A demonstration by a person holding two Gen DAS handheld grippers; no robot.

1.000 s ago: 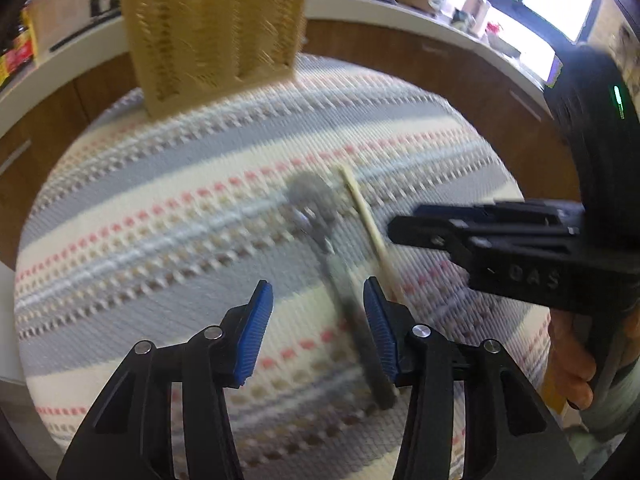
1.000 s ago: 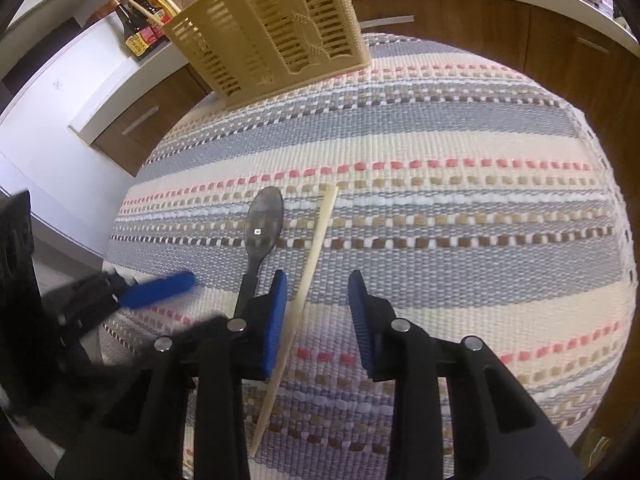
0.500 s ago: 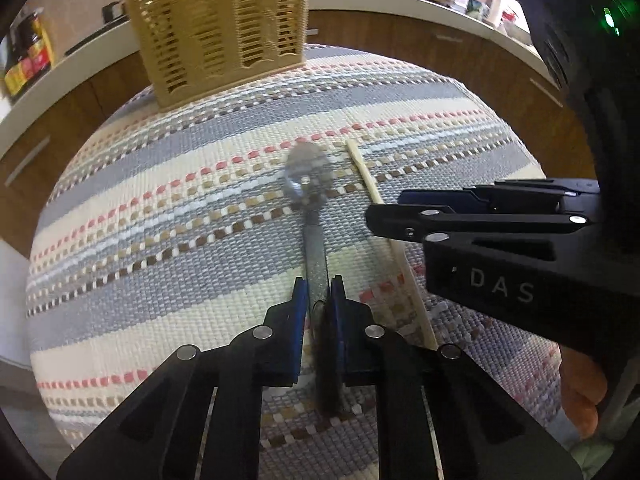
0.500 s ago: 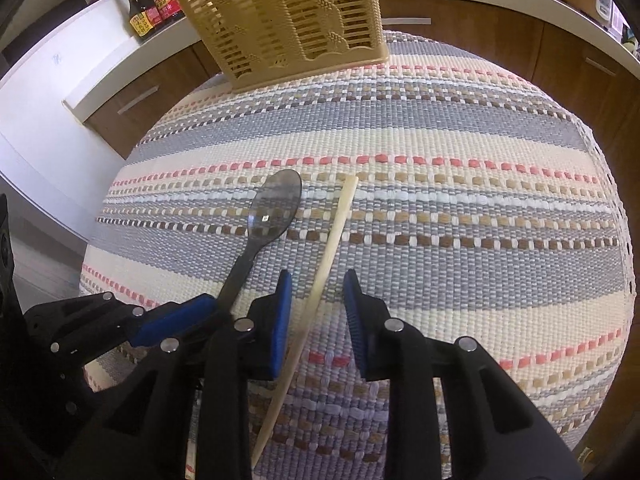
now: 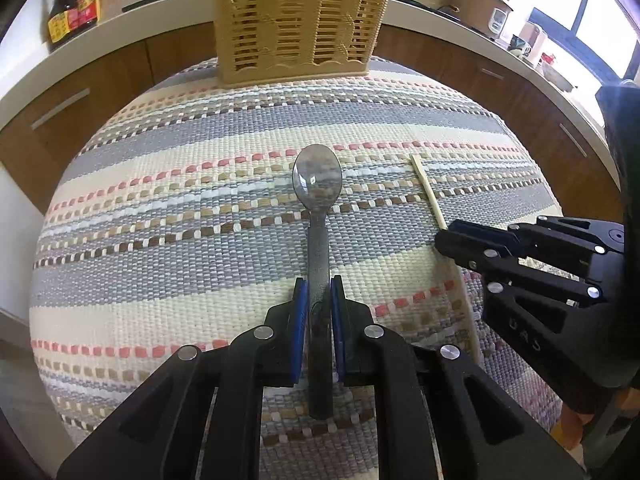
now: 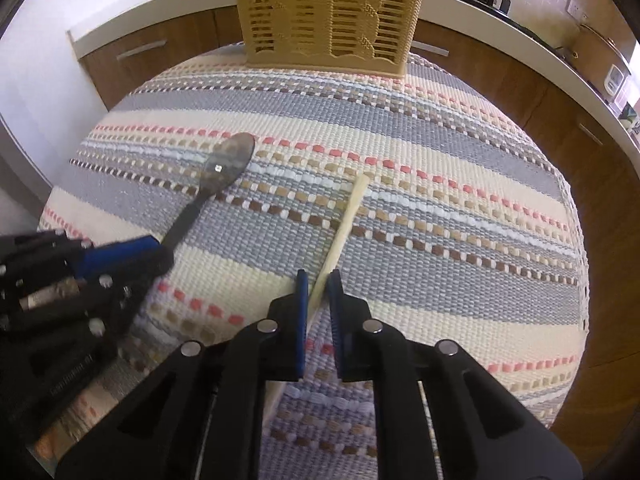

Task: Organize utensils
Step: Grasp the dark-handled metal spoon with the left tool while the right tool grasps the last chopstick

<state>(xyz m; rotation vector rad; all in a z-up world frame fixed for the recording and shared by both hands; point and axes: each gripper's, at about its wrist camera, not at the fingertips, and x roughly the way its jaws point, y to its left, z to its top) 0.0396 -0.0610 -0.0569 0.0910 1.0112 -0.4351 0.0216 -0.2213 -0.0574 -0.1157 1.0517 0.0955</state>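
Two utensils, two grips going at once. Left gripper (image 5: 319,294) has its blue pads pinched tight on the handle of the dark grey metal spoon (image 5: 318,200), roughly mid-handle, bowl pointing toward the far edge of the table. Right gripper (image 6: 318,288) has its fingers nearly closed around the pale wooden chopstick (image 6: 344,224), partway along its length; looks like contact, though I can't swear both pads are pressing.

Handling guess: the spoon is stiff, smooth and a bit slippery, so it could swivel between the pads. The chopstick is light, thin and rigid, easy to let roll or pivot.

Both sit around the middle of the striped woven cloth (image 6: 460,152) covering the table, which is textured and grippy. The tan slotted plastic utensil basket (image 5: 300,24) stands at the far edge, with wooden cabinets (image 5: 100,72) and a white counter (image 5: 120,8) beyond.
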